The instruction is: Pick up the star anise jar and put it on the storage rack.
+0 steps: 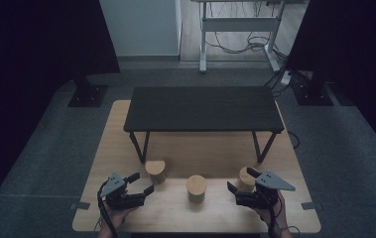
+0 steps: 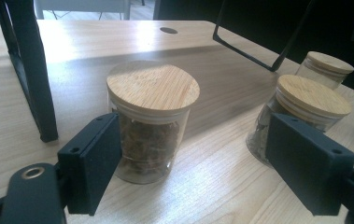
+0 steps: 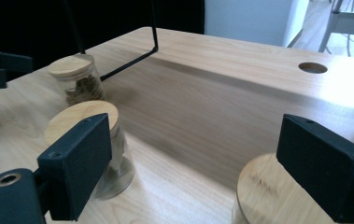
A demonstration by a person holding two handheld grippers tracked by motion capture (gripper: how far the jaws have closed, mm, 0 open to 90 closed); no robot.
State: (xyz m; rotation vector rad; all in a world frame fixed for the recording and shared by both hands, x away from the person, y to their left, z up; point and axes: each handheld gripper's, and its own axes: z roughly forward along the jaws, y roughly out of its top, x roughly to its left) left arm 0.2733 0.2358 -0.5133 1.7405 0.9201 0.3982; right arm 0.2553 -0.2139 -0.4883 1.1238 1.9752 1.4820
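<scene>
Right gripper view crops nearest jar [image 3: 277,196] bottom-right.

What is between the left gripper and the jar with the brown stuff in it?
Nothing visible. The left gripper is open, and the jar with brown contents stands right ahead of it on the bare wooden table. The black shelf leg is off to one side, and the middle jar to the other.
</scene>
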